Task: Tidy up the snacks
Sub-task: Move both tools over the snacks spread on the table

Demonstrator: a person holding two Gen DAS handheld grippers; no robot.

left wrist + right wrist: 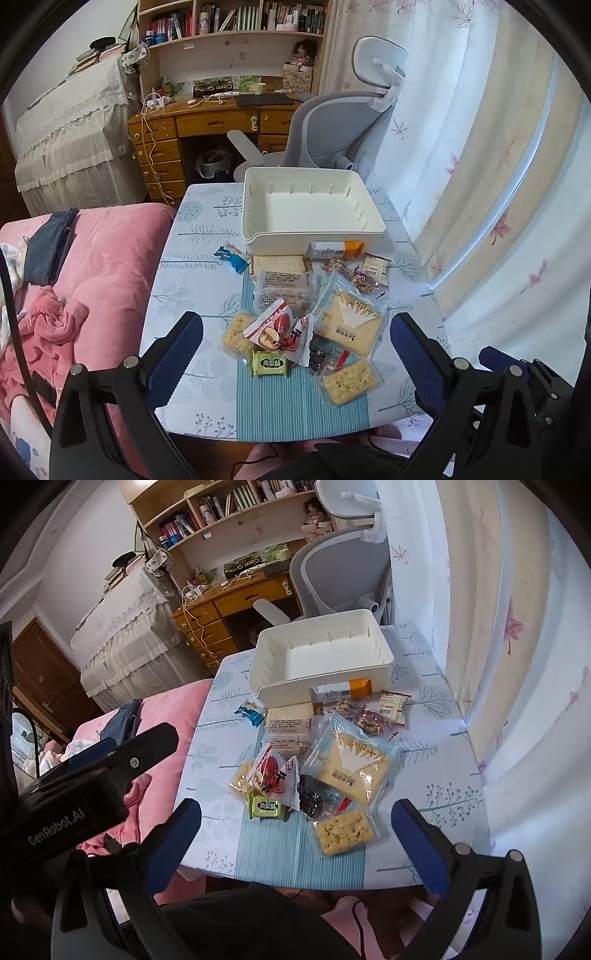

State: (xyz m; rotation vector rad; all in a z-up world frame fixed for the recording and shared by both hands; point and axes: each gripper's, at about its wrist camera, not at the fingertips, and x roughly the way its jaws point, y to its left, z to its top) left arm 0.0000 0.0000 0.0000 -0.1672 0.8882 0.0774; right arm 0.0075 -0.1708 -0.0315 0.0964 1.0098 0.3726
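An empty white bin (310, 205) (321, 661) stands at the far end of the table. In front of it lies a heap of several snack packets: a small green packet (269, 364) (266, 807), a red-and-white apple packet (271, 326) (273, 771), a large yellow cracker bag (349, 325) (351, 768), and two clear bags of yellow puffs (347, 382) (343, 832). My left gripper (295, 350) hovers open above the table's near edge, nothing between its fingers. My right gripper (295, 834) is likewise open and empty, held just in front of the heap.
A blue-wrapped candy (232, 256) (251, 712) lies left of the heap. A pink-covered bed (85, 295) adjoins the table on the left, curtains (498, 166) hang on the right, and a grey office chair (343, 125) stands behind the bin. The left gripper's body (85, 794) shows in the right wrist view.
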